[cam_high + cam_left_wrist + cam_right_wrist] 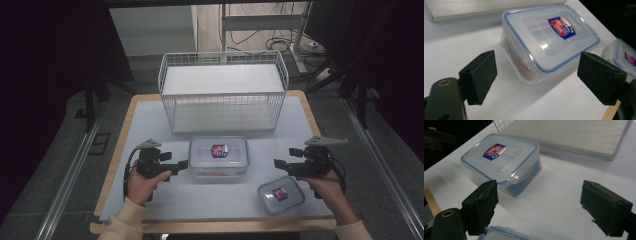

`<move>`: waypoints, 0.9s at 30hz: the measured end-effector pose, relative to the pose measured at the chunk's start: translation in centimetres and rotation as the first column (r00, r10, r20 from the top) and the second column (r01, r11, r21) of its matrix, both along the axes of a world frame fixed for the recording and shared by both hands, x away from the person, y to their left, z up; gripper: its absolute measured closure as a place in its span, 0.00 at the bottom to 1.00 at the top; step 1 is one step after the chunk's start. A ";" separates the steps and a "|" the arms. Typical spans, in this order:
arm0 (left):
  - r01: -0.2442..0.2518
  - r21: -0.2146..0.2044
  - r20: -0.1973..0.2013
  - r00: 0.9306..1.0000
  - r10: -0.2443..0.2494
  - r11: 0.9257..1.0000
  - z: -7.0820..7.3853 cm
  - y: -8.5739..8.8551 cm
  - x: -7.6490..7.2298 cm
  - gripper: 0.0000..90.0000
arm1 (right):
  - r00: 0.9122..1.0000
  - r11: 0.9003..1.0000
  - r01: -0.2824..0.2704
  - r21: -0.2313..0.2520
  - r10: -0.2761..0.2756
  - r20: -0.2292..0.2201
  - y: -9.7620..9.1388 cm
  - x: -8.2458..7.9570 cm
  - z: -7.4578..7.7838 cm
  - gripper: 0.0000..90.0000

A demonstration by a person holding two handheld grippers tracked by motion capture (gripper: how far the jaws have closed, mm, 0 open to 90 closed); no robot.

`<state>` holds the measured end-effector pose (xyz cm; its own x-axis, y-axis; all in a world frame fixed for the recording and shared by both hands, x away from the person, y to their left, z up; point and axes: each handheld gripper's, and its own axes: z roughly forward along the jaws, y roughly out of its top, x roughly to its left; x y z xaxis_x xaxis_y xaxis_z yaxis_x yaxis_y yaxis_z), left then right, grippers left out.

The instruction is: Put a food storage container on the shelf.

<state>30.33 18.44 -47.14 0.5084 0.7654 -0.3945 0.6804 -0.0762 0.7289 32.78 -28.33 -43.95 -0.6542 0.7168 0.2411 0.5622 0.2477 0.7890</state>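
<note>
A large clear lidded container (218,156) with a blue seal and a red-and-blue label stands mid-table. My left gripper (182,164) points at its left side, jaws open; in the left gripper view the container (549,37) lies just beyond the spread pads, untouched by my left gripper (537,72). My right gripper (277,163) is held to the container's right, aimed at it, also open with nothing between its fingers. Seen along my right gripper (541,202), the container (501,160) sits ahead to the left. A smaller matching container (280,194) rests at the front right, below the right hand.
A white wire basket (223,92) stands at the back of the white mat, just behind the large container. The table's wooden edge (112,165) frames the mat. The small container's lid (506,235) lies just under the right gripper's jaws.
</note>
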 end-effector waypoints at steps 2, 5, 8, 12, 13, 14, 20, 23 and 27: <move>-0.005 -0.016 -0.013 1.000 0.005 1.000 -0.1 0.0 0.6 0.16 | 1.000 1.000 -0.007 -0.004 0.007 -0.007 0.7 0.2 0.1 0.15; -0.007 -0.016 -0.035 0.999 0.006 1.000 -0.1 0.0 0.8 0.15 | 0.999 1.000 -0.011 0.005 0.012 -0.032 2.2 0.4 0.4 0.15; -0.014 -0.046 -0.047 0.999 0.012 0.999 -0.1 0.1 1.2 0.15 | 0.998 1.000 -0.021 0.011 0.021 -0.053 3.2 0.8 0.5 0.15; -0.005 -0.065 -0.077 0.997 0.000 0.998 -0.4 -0.4 2.2 0.14 | 0.996 0.999 -0.036 0.005 0.036 -0.086 4.4 1.3 0.4 0.15; -0.006 -0.063 -0.081 0.997 0.001 0.998 -0.5 -0.8 2.5 0.14 | 0.994 0.999 -0.048 0.004 0.048 -0.094 5.0 1.6 0.4 0.15; -0.006 -0.063 -0.081 0.997 0.001 0.998 -0.5 -0.8 2.5 0.14 | 0.994 0.999 -0.048 0.004 0.048 -0.094 5.0 1.6 0.4 0.15; 0.013 -0.081 -0.132 0.991 -0.024 0.997 -1.2 -1.7 4.0 0.13 | 0.990 0.999 -0.051 0.020 0.053 -0.128 5.9 2.9 -0.2 0.16; 0.021 -0.080 -0.153 0.988 -0.033 0.997 -1.7 -1.9 4.4 0.12 | 0.990 0.999 -0.045 0.021 0.047 -0.134 5.9 3.2 -0.3 0.17; 0.038 -0.110 -0.202 0.978 -0.060 0.993 -2.8 -2.3 5.3 0.10 | 0.989 0.999 -0.039 0.018 0.042 -0.142 6.0 3.6 -0.7 0.17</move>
